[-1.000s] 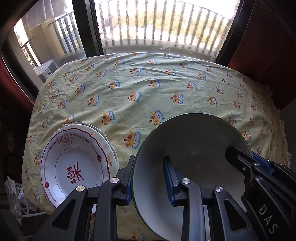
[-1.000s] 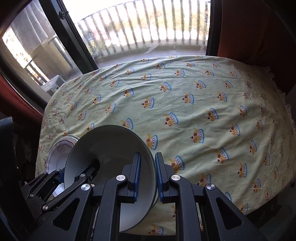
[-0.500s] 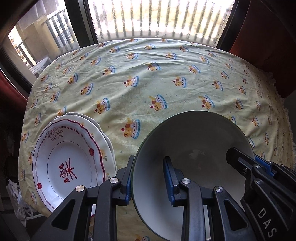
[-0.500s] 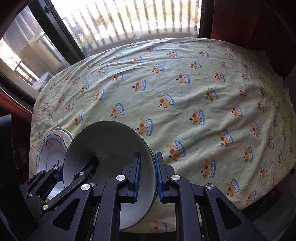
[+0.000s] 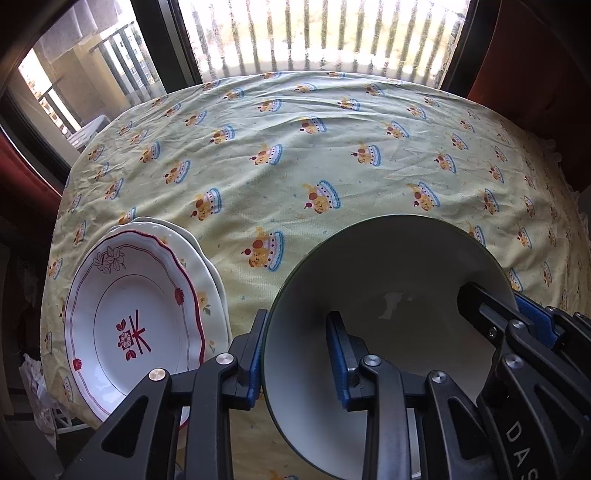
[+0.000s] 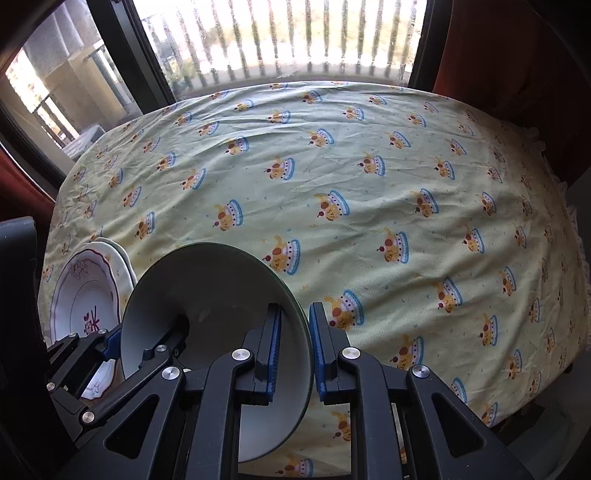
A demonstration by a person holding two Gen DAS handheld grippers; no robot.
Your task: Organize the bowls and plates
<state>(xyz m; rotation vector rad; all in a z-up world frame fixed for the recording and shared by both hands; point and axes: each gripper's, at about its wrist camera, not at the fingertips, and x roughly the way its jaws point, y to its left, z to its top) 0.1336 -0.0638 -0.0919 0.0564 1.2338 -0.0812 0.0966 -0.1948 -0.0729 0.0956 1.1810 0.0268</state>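
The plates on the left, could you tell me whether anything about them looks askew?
Yes. The red-trimmed plate sits off-centre on the plate beneath, which shows only as a crescent on one side. No chips or spills visible.

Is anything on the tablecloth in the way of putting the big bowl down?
Nothing visible. The bowl hangs over bare tablecloth; the stacked plates lie off to its left, apart from it.

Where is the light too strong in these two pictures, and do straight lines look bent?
Left wrist view: the window behind the table is overexposed, its railing washed out; the frame bends from the fisheye; the bowl stays sharp. Right wrist view: same glare at the window, curved frame, dark corners; the tablecloth is evenly lit.
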